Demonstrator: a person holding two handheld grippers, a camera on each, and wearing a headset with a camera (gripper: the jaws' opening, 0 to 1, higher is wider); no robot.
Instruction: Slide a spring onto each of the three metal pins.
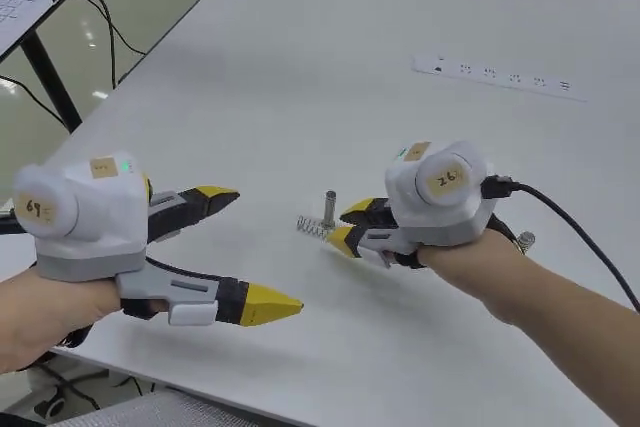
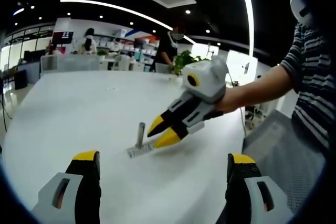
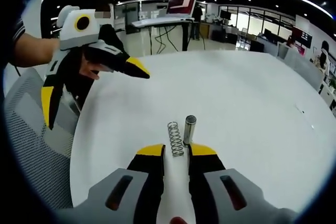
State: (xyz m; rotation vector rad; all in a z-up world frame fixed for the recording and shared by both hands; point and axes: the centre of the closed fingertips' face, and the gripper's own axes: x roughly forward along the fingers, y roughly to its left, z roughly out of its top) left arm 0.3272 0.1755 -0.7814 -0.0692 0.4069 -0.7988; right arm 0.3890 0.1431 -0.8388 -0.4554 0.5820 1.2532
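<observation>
Here, my right gripper (image 3: 177, 153), jaws narrowly parted and empty, points at the small coiled steel spring (image 3: 175, 139) lying on the white tabletop (image 3: 252, 129) just ahead, lengthwise to my jaws, beside the upright grey metal pin (image 3: 189, 129); my left gripper (image 1: 248, 247) hangs wide open, farther off.

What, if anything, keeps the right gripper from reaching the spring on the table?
Probably nothing, so yes: the spring lies just ahead of the right gripper; the upright pin stands beside it, not across.
</observation>
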